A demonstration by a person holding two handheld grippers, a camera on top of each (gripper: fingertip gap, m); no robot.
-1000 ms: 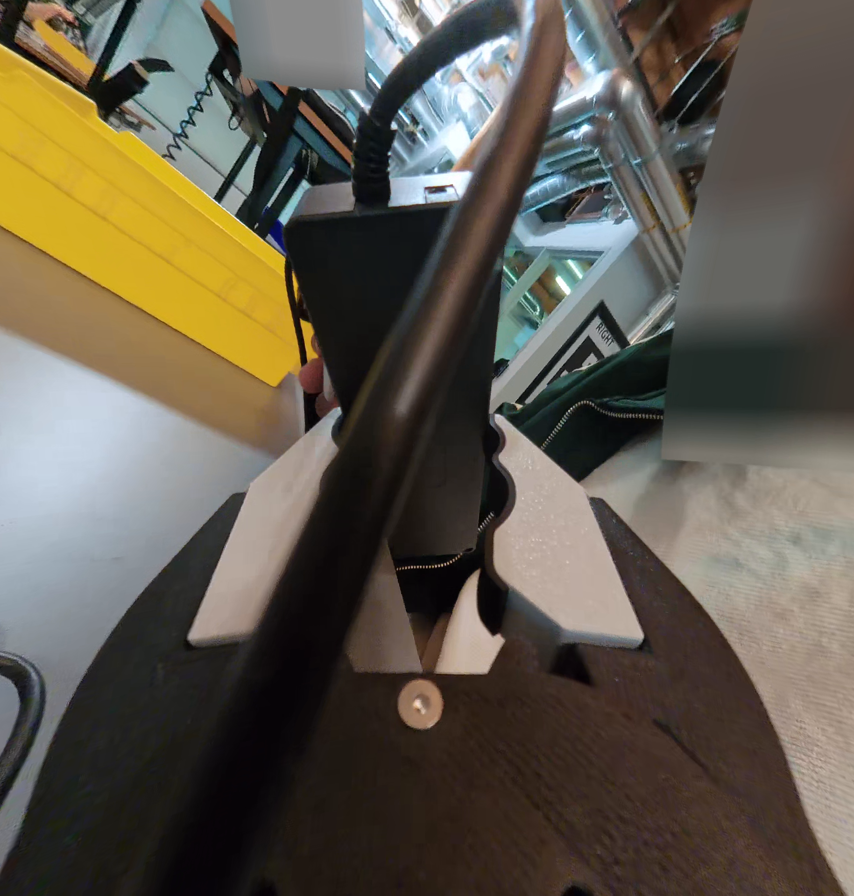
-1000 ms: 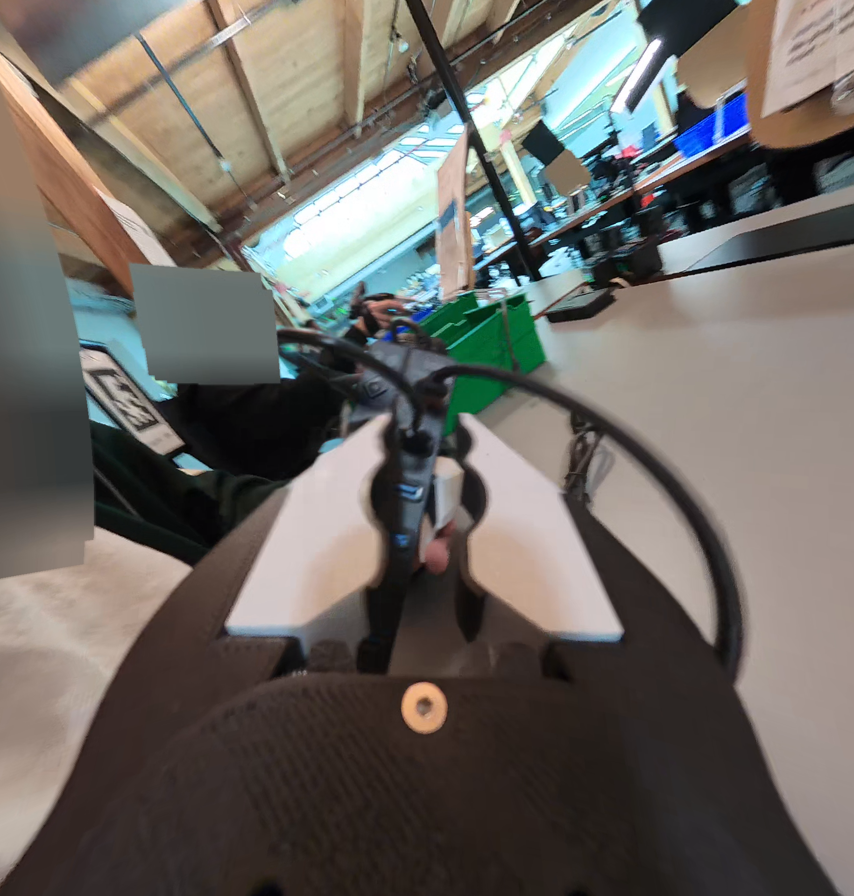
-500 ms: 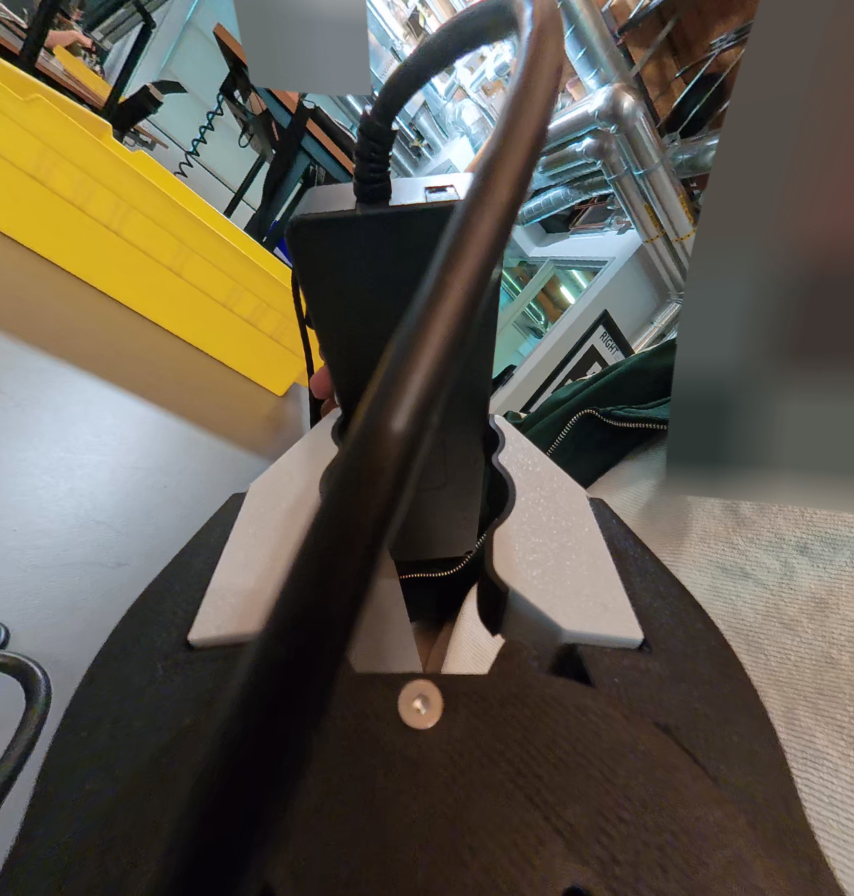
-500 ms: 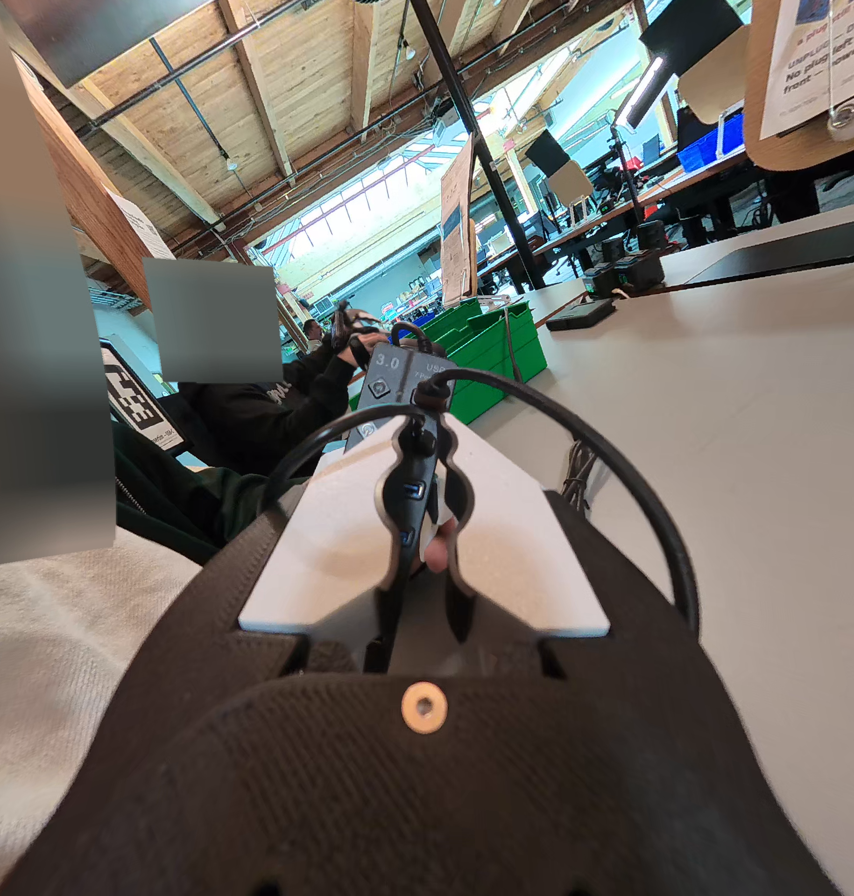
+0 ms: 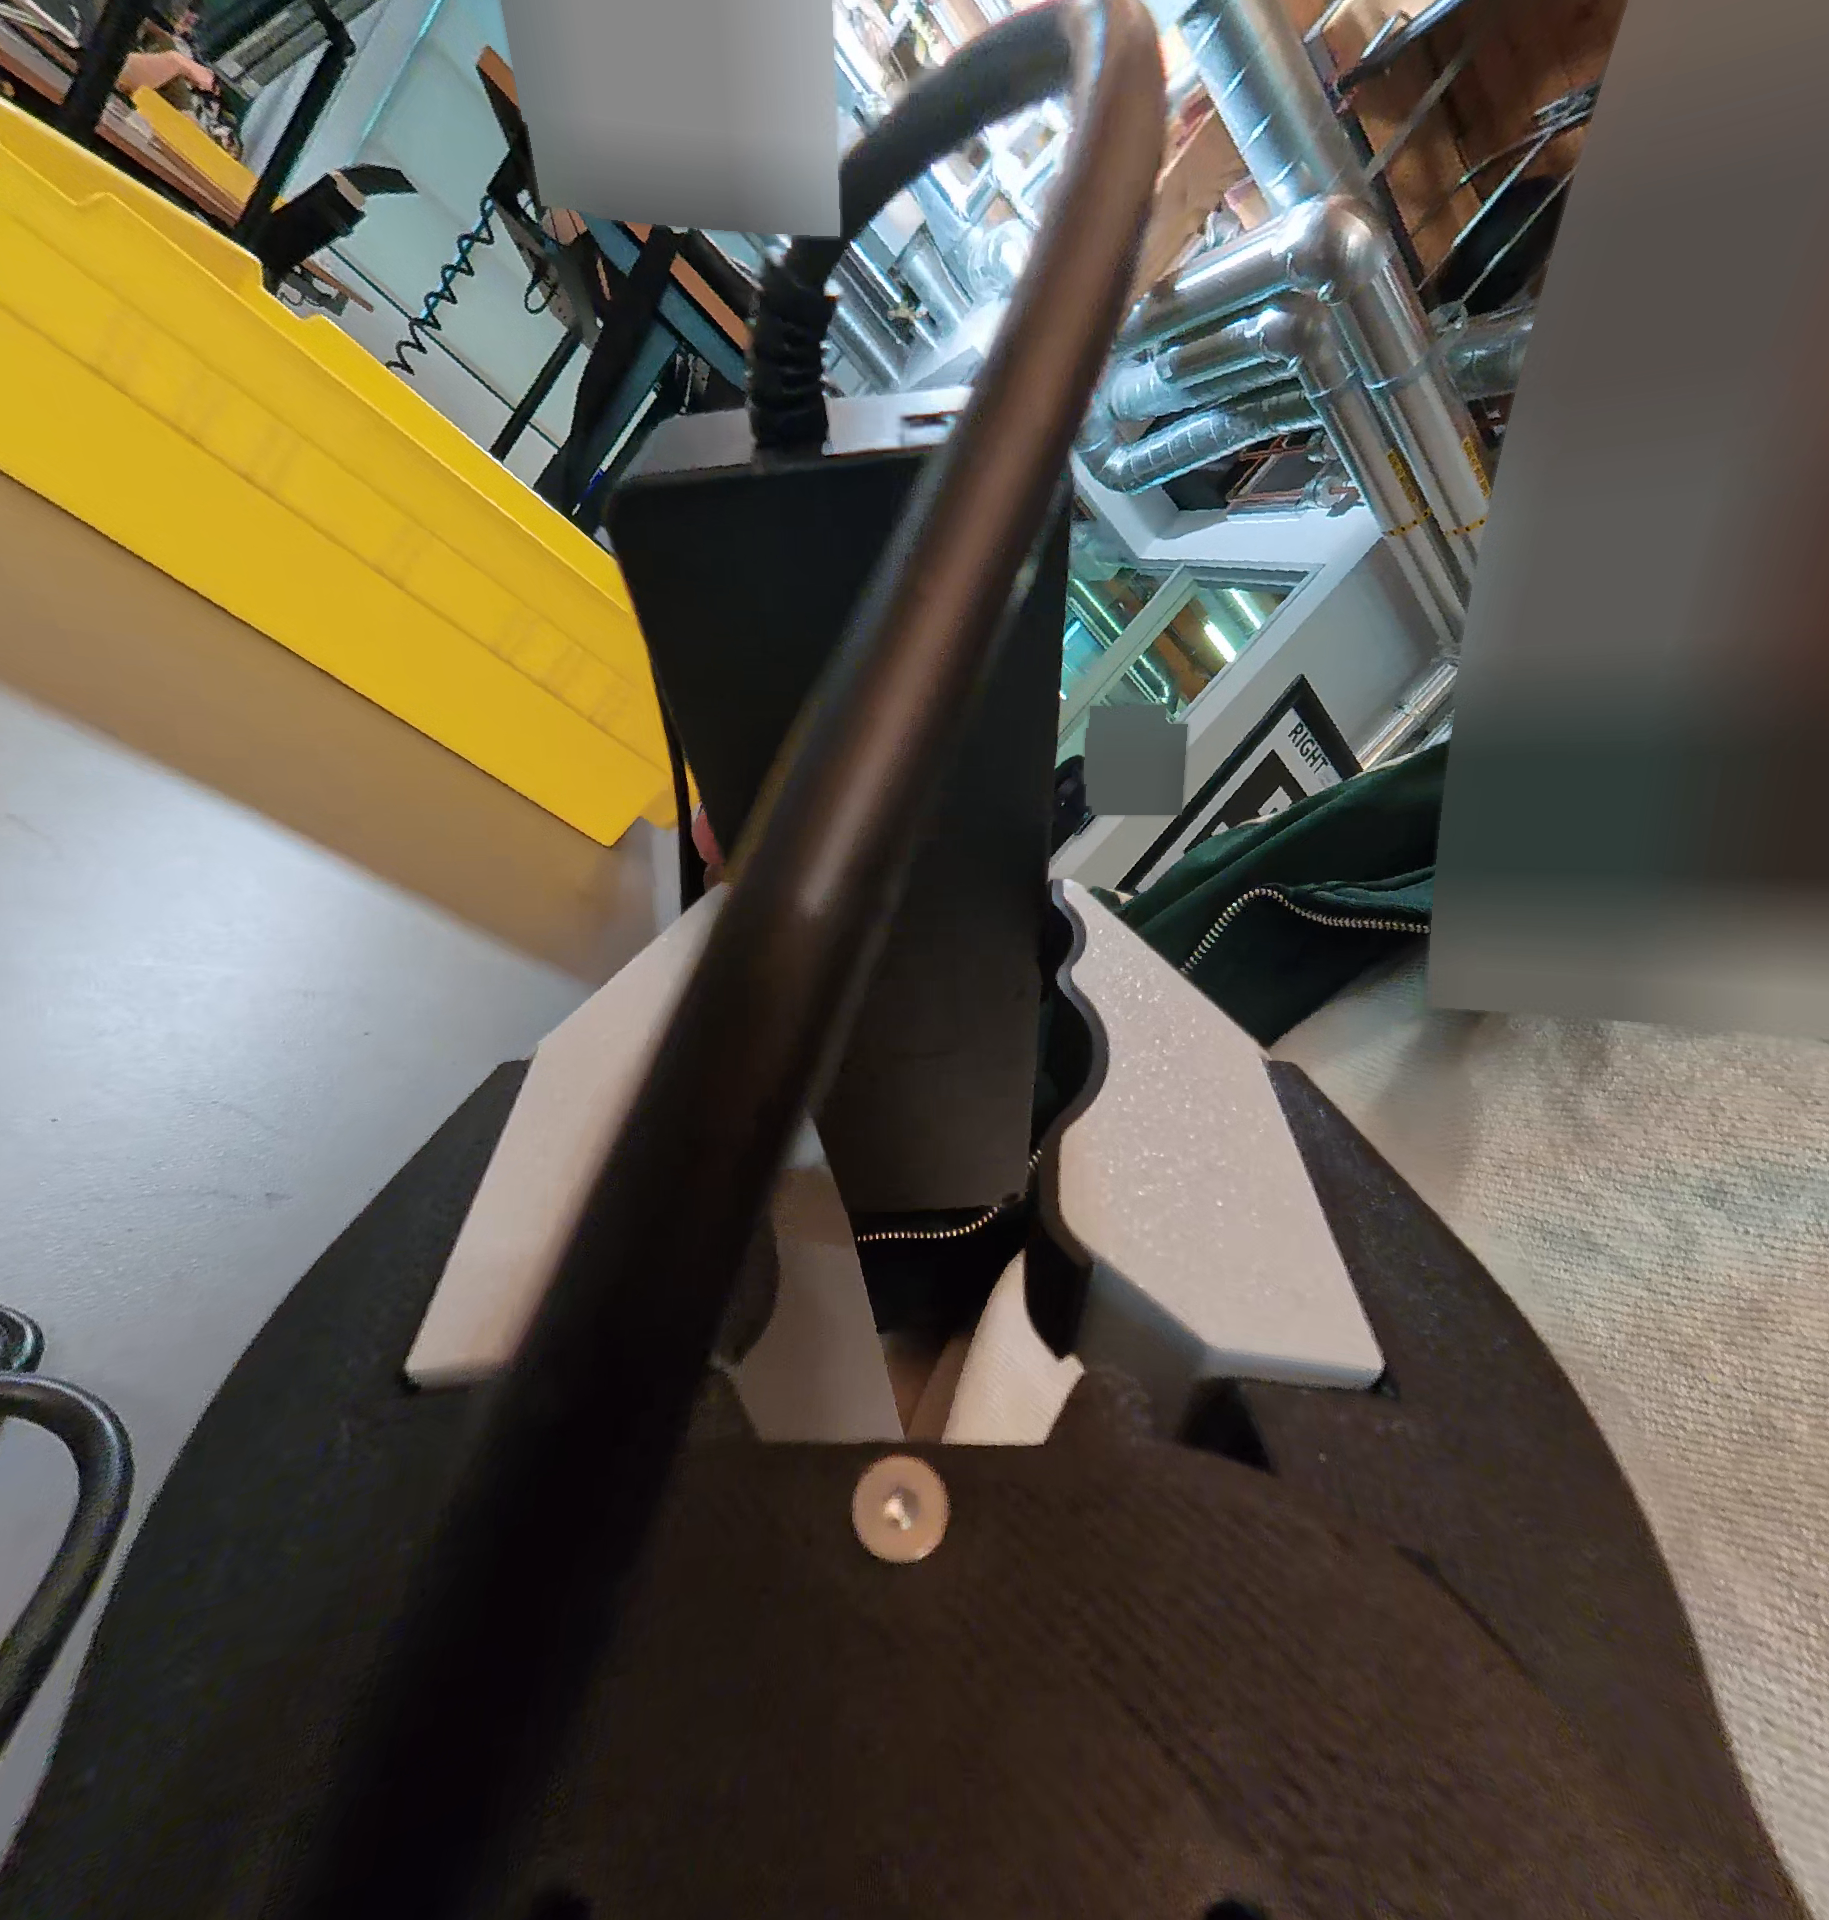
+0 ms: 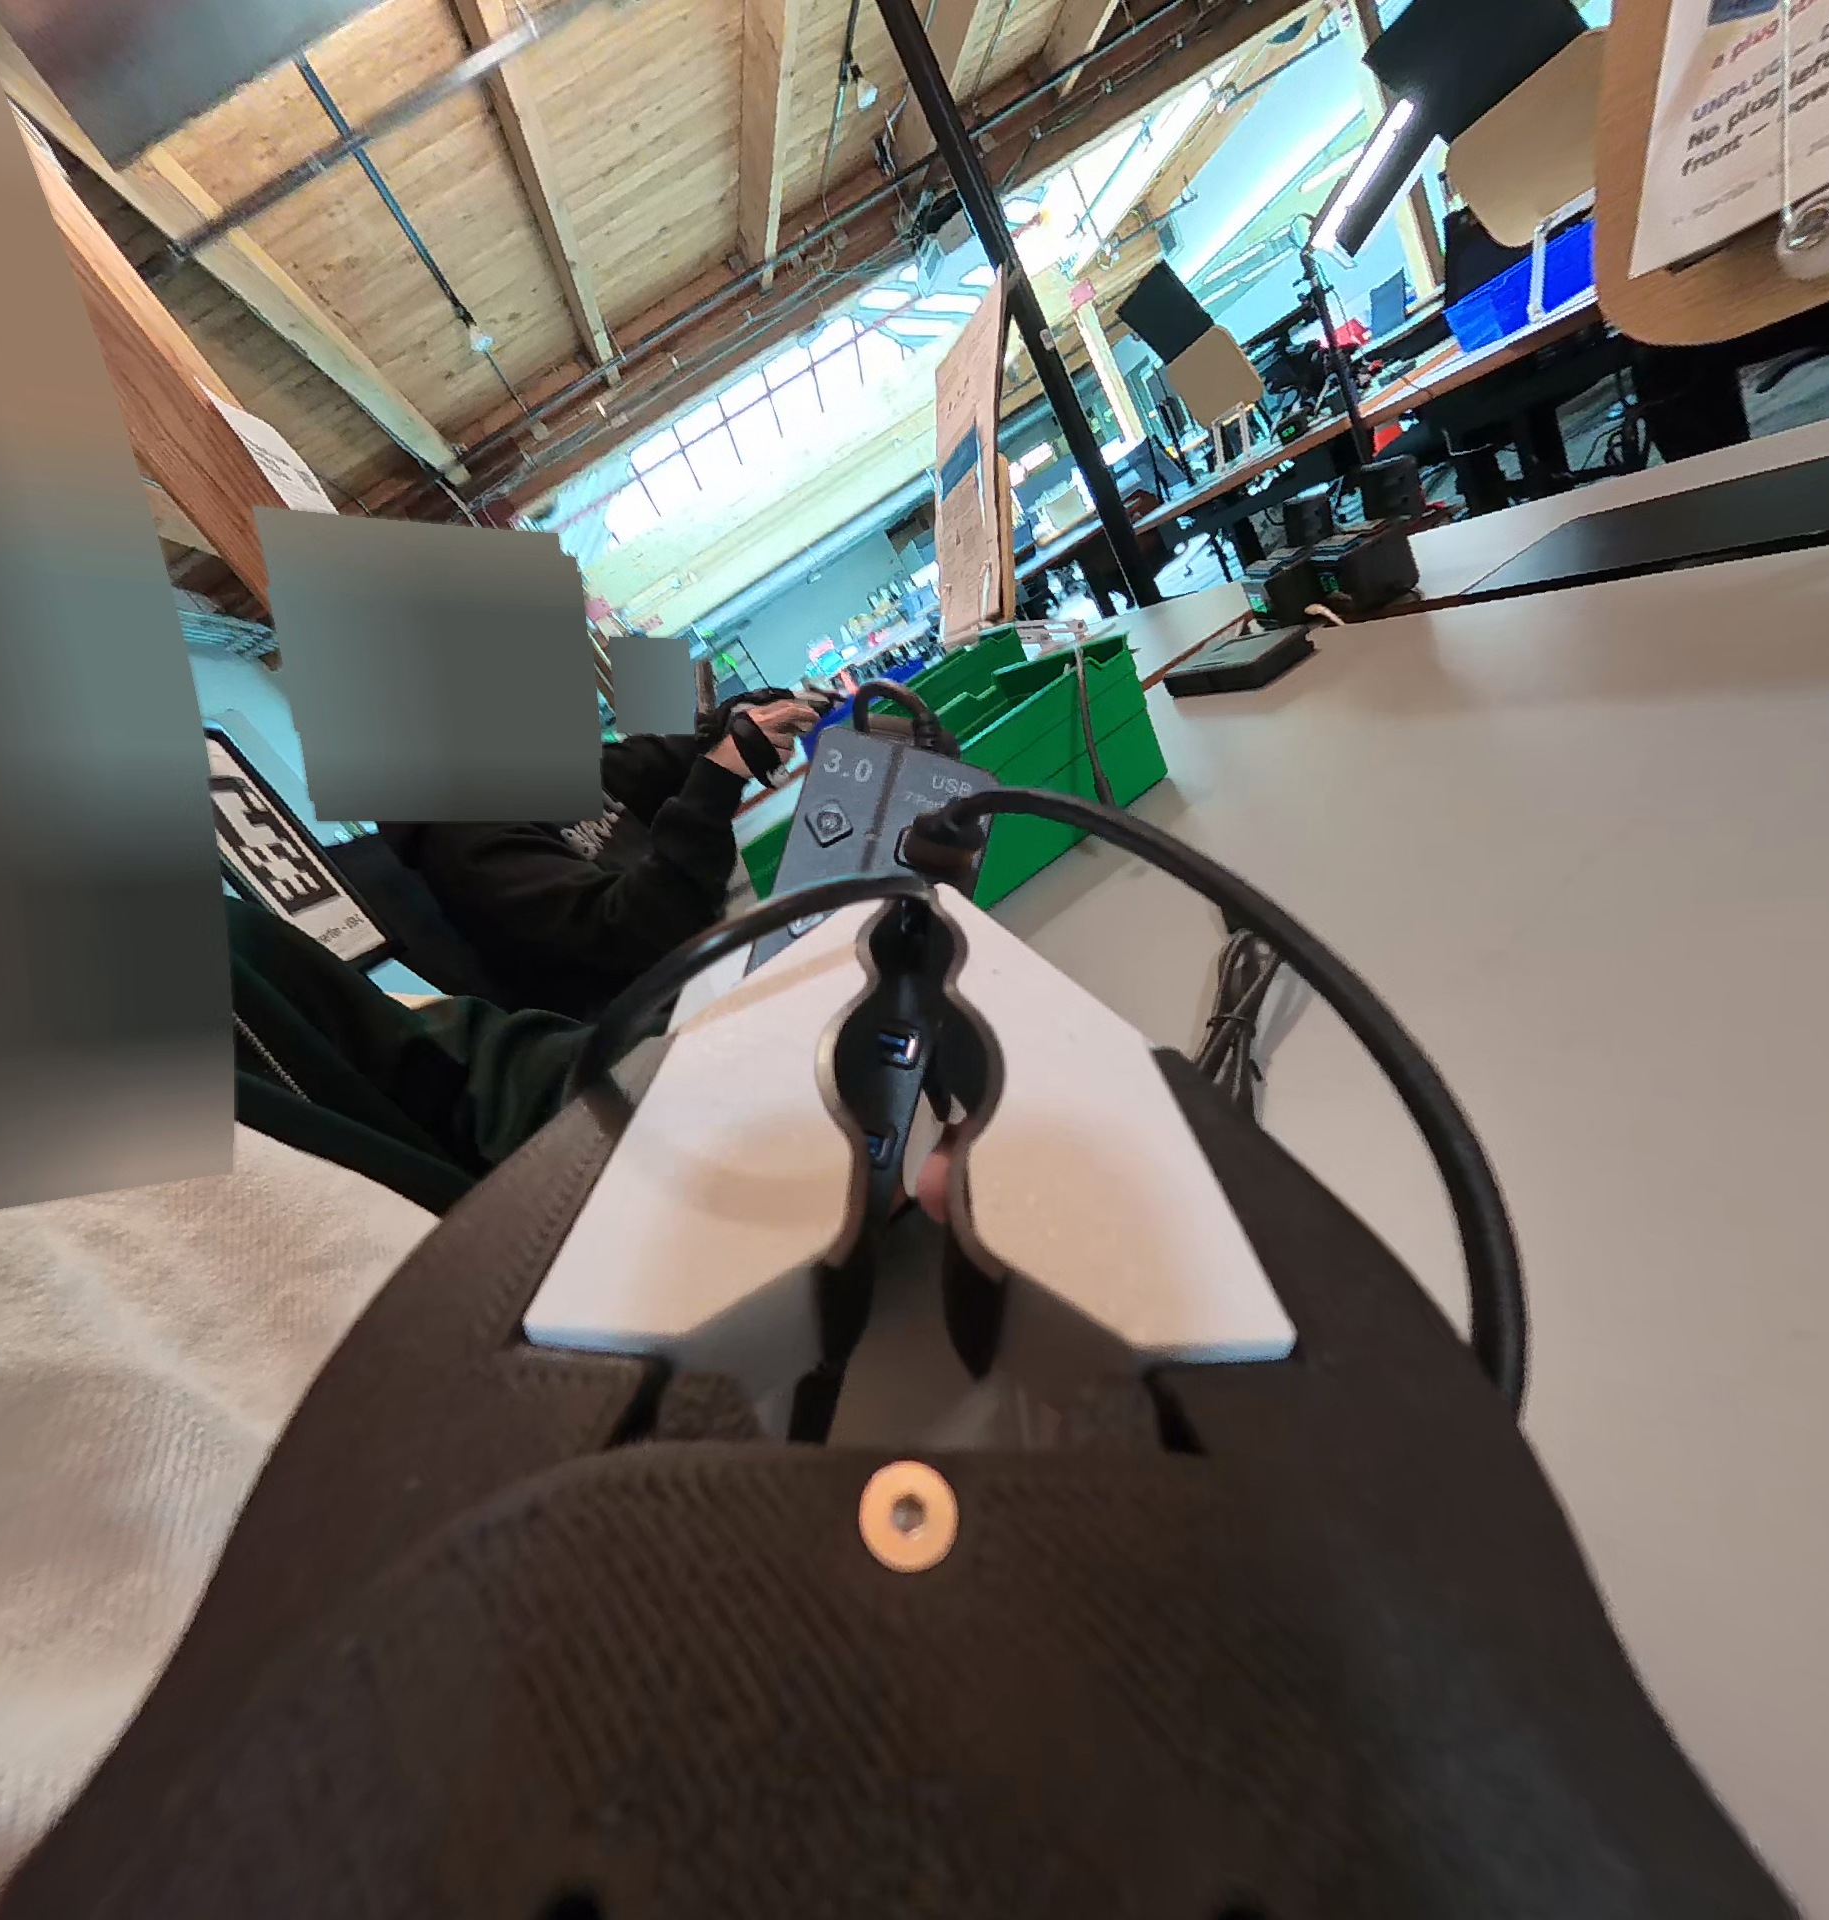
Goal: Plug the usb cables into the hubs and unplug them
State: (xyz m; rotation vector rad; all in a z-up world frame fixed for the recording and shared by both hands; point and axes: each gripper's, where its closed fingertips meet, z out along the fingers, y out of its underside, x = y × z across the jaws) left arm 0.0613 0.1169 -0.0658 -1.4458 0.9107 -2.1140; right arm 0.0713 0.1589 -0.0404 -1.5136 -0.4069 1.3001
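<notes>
A: What is biggest here?

B: The grey table (image 6: 1512,935), then 1 yellow bin (image 5: 266,499) and the green bins (image 6: 1055,727).

A: And the hub?

B: The black hub (image 5: 744,644) stands upright off the table, clamped between the left gripper (image 5: 889,904) fingers. Pale printed lettering marks its face; I won't read it out.

A: Cables?

B: 1 thick cable (image 5: 889,779) crosses in front of it. A plugged cable (image 6: 1357,997) arcs from its face.

A: The right gripper (image 6: 905,914)?

B: It is nearly pressed together. A thin cable (image 6: 702,956) meets its tips, but I cannot tell whether it is gripped.
</notes>
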